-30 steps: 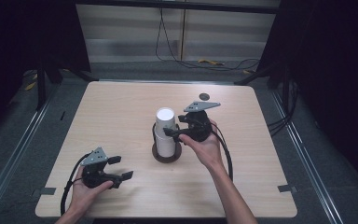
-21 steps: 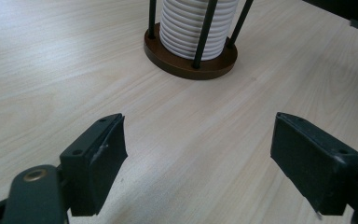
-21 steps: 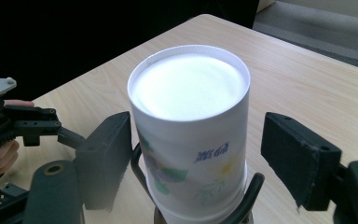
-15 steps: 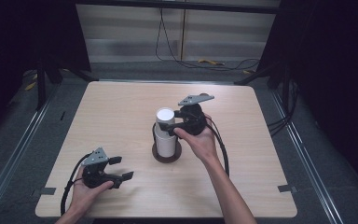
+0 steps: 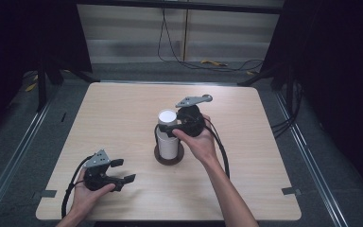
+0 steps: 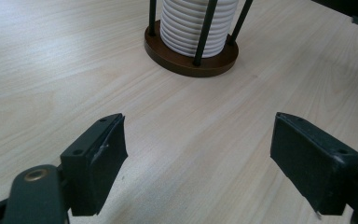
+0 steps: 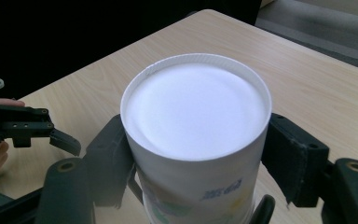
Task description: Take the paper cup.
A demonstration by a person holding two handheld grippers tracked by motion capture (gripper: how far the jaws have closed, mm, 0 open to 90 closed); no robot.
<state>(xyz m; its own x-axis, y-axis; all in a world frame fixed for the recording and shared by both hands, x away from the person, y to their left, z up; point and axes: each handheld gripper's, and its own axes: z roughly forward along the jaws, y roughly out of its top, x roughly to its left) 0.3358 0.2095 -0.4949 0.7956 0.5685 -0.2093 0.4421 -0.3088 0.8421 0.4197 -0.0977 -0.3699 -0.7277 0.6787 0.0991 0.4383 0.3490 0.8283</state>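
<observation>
Pale wood table (image 5: pixel 123 113), grey floor (image 5: pixel 9 142), dark surroundings

Even overhead light falls on the pale table (image 5: pixel 123 118), while the surrounding room stays dark. Shadows are soft and short. The high view looks slightly grainy. In the right gripper view the white cup (image 7: pixel 196 121) is nearly overexposed, perhaps mild glare.

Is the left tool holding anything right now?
No, the left tool stands open over bare table, nothing between its jaws.
</observation>
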